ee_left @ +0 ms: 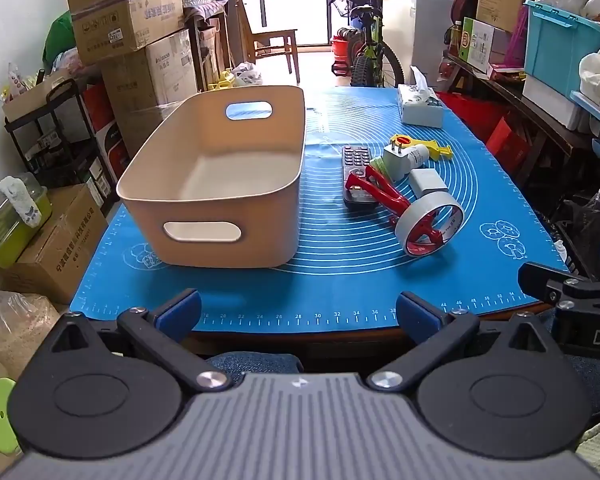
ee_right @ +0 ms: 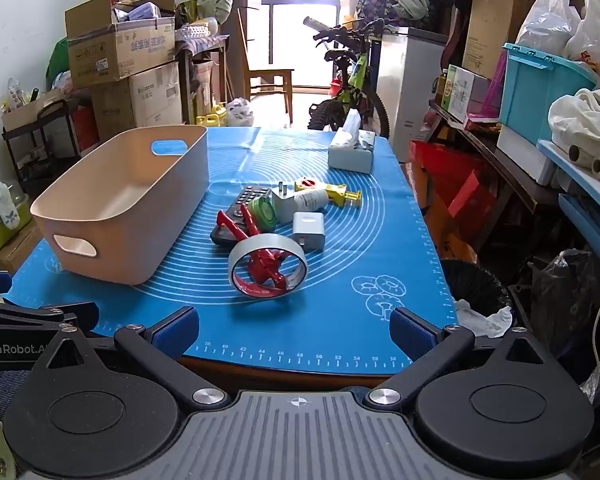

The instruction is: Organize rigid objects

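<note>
Right gripper (ee_right: 294, 330), jaws spread and empty, is nearer the tape dispenser (ee_right: 266, 268) lying just ahead, handle running away toward the remote; left gripper (ee_left: 298, 314), also spread, faces the bin (ee_left: 216, 176)

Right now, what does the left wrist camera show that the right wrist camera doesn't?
Only the left wrist view: the open left claw, with a green lunch box on cartons beside the table. Only the right wrist view: the open right claw, plus a black waste bin with crumpled paper. Both: the empty beige bin, tape dispenser, remote, tissue box and blue mat.
</note>
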The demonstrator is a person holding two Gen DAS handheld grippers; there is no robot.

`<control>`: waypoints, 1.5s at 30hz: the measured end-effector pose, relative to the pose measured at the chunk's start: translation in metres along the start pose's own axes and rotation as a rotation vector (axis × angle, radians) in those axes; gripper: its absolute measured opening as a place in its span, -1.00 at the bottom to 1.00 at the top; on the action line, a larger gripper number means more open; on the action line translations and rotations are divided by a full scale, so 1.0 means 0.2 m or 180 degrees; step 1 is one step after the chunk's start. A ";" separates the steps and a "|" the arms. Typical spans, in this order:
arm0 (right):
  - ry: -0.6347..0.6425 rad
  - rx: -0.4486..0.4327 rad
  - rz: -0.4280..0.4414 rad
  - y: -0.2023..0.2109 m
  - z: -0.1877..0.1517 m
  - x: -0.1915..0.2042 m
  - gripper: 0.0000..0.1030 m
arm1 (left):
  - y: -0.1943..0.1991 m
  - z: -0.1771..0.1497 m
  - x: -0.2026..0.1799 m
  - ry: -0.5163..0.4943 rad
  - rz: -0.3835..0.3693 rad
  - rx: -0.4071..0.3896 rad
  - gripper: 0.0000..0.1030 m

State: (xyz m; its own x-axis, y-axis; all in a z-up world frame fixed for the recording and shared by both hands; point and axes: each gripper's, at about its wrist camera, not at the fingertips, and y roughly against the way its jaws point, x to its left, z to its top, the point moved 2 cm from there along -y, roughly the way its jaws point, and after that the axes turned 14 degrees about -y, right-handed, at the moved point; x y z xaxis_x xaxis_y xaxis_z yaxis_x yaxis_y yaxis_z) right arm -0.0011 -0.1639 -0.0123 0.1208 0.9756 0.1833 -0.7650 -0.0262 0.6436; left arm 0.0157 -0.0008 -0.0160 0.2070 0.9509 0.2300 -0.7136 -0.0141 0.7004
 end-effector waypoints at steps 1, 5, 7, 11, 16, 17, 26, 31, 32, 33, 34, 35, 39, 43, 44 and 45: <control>0.0001 0.0001 0.0001 0.00 0.00 0.00 0.95 | 0.02 0.00 0.00 -0.0013 0.0006 -0.0005 0.98; -0.0002 0.0001 0.0001 0.00 0.00 0.00 0.95 | 0.02 0.00 -0.01 -0.0021 0.0010 -0.0005 0.98; 0.0001 0.0001 0.0001 0.00 0.00 0.00 0.95 | 0.02 0.00 -0.01 -0.0021 0.0011 -0.0005 0.98; 0.0001 0.0001 0.0001 0.00 0.00 0.00 0.95 | 0.03 0.00 -0.01 -0.0030 0.0019 -0.0013 0.98; 0.0001 0.0000 -0.0001 0.00 0.00 0.00 0.95 | 0.03 0.01 -0.01 -0.0034 0.0019 -0.0014 0.98; 0.0001 0.0000 -0.0001 0.00 0.00 0.00 0.95 | 0.03 0.01 -0.01 -0.0034 0.0020 -0.0015 0.98; 0.0002 0.0002 -0.0003 -0.01 0.00 0.00 0.95 | 0.03 0.01 -0.01 -0.0033 0.0021 -0.0018 0.98; -0.0006 0.0008 0.0000 0.00 0.00 0.00 0.95 | 0.03 0.01 -0.01 -0.0033 0.0022 -0.0018 0.98; -0.0005 0.0008 -0.0002 0.00 0.00 0.00 0.95 | 0.03 0.01 -0.01 -0.0033 0.0022 -0.0018 0.98; -0.0008 0.0009 -0.0001 0.00 0.00 0.00 0.95 | 0.03 0.01 -0.02 -0.0034 0.0023 -0.0017 0.98; -0.0010 0.0009 0.0001 0.00 0.00 0.00 0.95 | 0.03 0.00 -0.01 -0.0033 0.0024 -0.0017 0.98; -0.0008 0.0008 0.0000 0.00 0.00 0.00 0.95 | 0.03 0.01 -0.02 -0.0035 0.0023 -0.0016 0.98; -0.0007 0.0020 0.0000 -0.01 0.00 0.00 0.95 | 0.03 0.01 -0.02 -0.0033 0.0021 -0.0007 0.98; -0.0012 0.0024 0.0000 -0.01 0.00 0.00 0.95 | 0.03 0.01 -0.02 -0.0035 0.0019 -0.0006 0.98; -0.0008 0.0024 -0.0002 -0.01 0.00 0.00 0.95 | 0.03 0.01 -0.02 -0.0032 0.0016 -0.0004 0.98; -0.0007 0.0024 0.0000 -0.01 0.00 0.00 0.95 | 0.02 0.01 -0.02 -0.0036 0.0010 -0.0003 0.98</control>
State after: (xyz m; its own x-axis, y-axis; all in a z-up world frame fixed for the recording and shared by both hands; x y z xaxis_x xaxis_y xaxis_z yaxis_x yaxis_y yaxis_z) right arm 0.0003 -0.1646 -0.0138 0.1224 0.9751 0.1849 -0.7602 -0.0277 0.6491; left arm 0.0124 -0.0057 -0.0130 0.2124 0.9473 0.2399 -0.7149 -0.0167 0.6990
